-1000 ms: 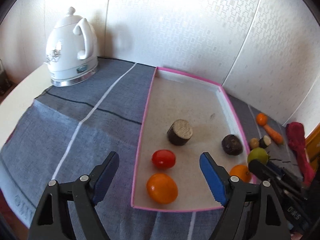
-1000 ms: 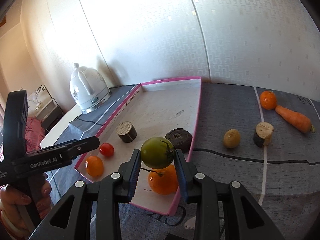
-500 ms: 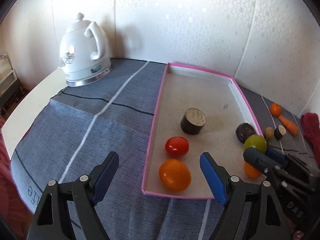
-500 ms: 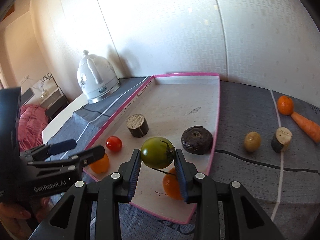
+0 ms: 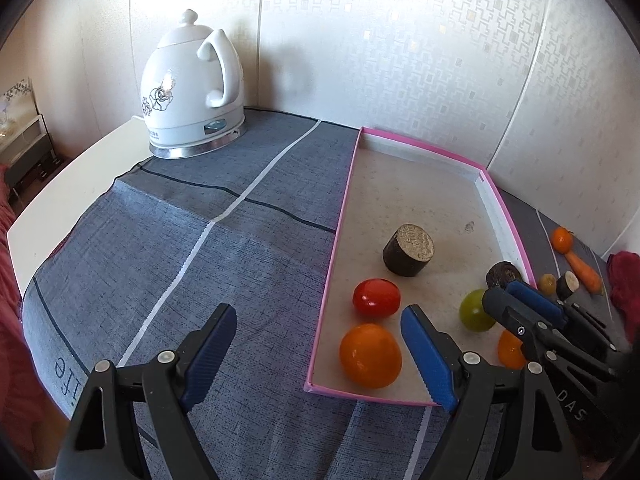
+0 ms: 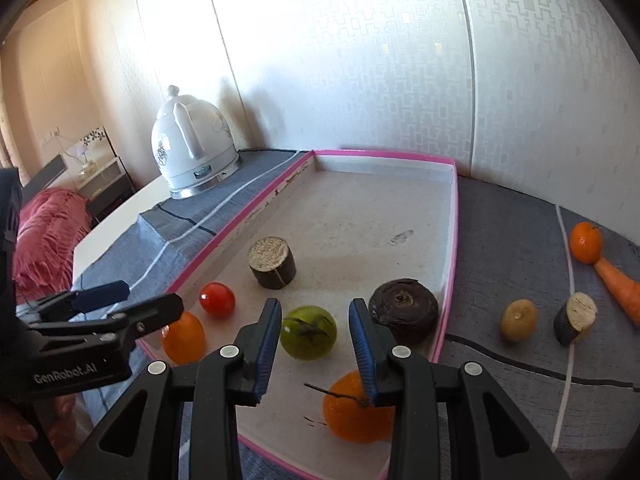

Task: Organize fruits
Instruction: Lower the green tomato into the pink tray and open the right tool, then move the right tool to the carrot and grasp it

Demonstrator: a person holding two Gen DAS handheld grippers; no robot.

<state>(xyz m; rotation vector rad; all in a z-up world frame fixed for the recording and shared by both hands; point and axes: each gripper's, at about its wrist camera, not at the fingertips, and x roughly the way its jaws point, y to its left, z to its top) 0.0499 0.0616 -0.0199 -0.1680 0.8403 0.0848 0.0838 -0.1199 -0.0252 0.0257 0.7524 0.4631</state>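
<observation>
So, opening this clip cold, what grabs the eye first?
The pink-rimmed tray full of bright produce: a green tomato sits on its floor between the open fingers of the right gripper, with oranges and a red tomato nearby. Next, the white kettle in the back-left corner by the wall.

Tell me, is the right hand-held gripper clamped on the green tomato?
No, the right hand-held gripper is open, and the green tomato sits on the floor of the pink tray with gaps to both fingers.

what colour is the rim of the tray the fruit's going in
Pink, around a pale speckled floor. The tray rim shows best in the right wrist view.
</observation>
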